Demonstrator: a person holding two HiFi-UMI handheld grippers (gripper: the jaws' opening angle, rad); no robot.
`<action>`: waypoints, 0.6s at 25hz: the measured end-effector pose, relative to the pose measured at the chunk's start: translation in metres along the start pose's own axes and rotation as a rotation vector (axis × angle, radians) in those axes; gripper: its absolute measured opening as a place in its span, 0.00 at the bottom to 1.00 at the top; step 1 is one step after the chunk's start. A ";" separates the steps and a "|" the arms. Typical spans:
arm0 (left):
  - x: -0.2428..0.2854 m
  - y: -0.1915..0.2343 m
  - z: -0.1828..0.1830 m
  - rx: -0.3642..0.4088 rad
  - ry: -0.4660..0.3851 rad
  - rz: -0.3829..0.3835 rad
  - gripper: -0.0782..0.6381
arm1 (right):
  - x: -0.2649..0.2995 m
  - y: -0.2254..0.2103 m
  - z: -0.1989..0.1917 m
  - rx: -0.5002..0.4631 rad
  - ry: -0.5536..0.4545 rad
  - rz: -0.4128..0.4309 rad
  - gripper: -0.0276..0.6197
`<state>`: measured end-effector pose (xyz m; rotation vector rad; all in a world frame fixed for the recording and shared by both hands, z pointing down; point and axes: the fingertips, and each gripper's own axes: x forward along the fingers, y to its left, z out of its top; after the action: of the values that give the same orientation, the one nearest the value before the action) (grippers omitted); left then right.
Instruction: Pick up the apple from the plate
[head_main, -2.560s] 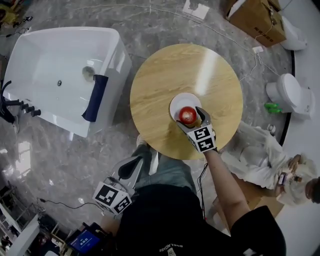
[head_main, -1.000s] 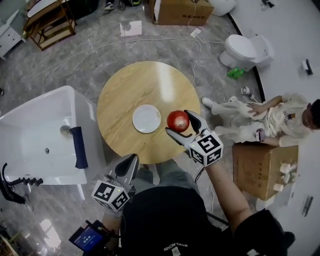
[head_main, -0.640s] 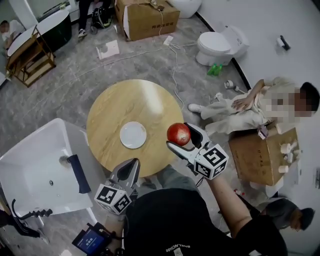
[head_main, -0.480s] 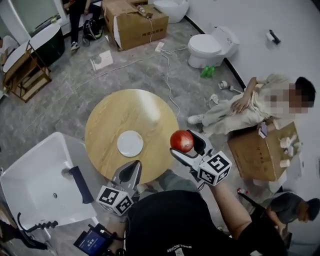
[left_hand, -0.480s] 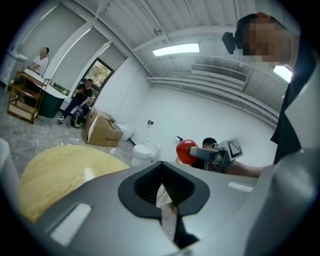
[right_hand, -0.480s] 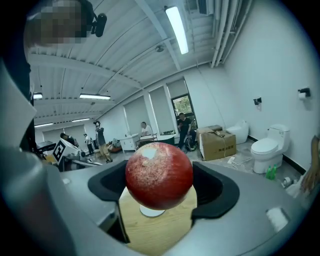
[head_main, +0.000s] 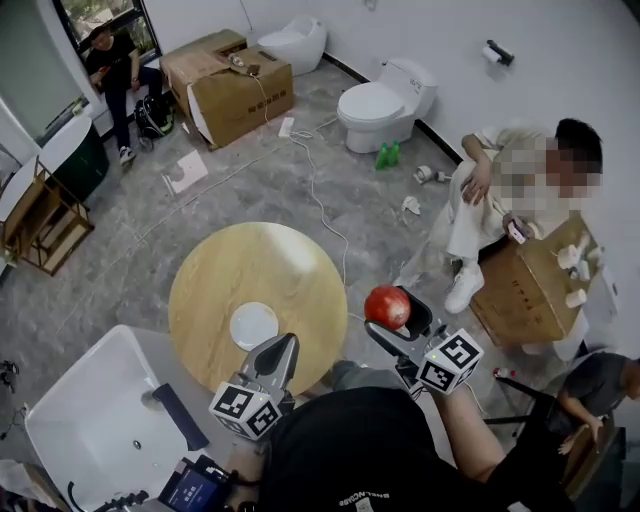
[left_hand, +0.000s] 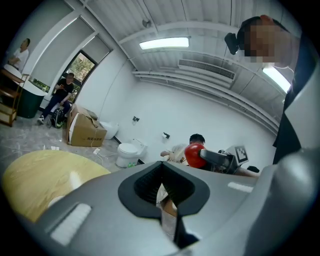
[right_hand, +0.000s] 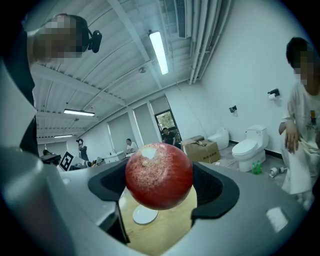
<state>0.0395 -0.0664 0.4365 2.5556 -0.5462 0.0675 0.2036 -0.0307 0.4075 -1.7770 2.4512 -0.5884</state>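
Note:
My right gripper is shut on a red apple, held in the air just past the right edge of the round wooden table. In the right gripper view the apple fills the space between the jaws. Below it lies the bare white plate. In the head view the plate sits on the table's near side, left of the apple. My left gripper hangs shut and empty by the table's near edge. From the left gripper view the apple shows at the right.
A white bathtub stands at the lower left. A toilet and cardboard boxes are at the back. A person sits on the floor at the right beside another box. A cable runs across the floor.
The right gripper lifted the apple off the plate and carried it right, past the table's edge. The plate now lies bare. The head view swung round; the left gripper stayed low.

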 end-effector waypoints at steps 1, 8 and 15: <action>0.003 -0.003 0.001 0.003 0.002 -0.009 0.13 | -0.006 -0.003 0.002 0.005 -0.010 -0.009 0.66; 0.016 -0.016 0.004 0.020 0.025 -0.045 0.13 | -0.031 -0.012 0.006 0.027 -0.054 -0.055 0.66; 0.023 -0.019 0.002 0.017 0.038 -0.068 0.13 | -0.038 -0.014 0.007 0.045 -0.072 -0.074 0.66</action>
<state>0.0679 -0.0609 0.4291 2.5814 -0.4454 0.0963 0.2310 -0.0010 0.3995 -1.8444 2.3162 -0.5706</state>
